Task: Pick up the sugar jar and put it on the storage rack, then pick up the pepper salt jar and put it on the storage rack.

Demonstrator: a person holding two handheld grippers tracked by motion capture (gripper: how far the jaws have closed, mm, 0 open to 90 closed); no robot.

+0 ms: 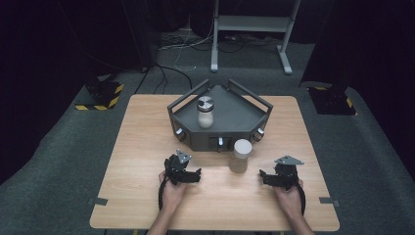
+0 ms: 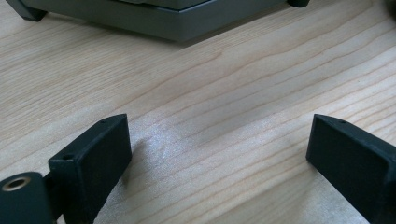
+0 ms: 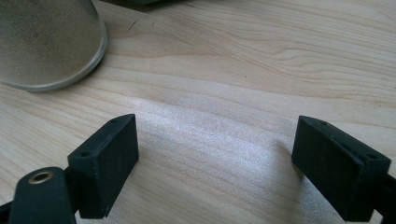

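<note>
- Your table [image 1: 147, 147]: pale wood with wavy brown grain.
- Your left gripper [image 1: 192, 175] and right gripper [image 1: 268, 177]: black, each with a grey three-cornered plate on top.
- Your tray [image 1: 235, 117]: dark grey, with silver knobs on the front.
- Your near jar [image 1: 240, 155]: frosted beige-grey, paler lid.
- Your jar in the tray [image 1: 205, 112]: whitish body, shiny silver lid.
- Floor [image 1: 58, 161]: dark grey carpet.
- Floor blocks [image 1: 103, 94]: black, edged with yellow-and-black stripes.
- Frame at the back [image 1: 249, 24]: light grey.
</note>
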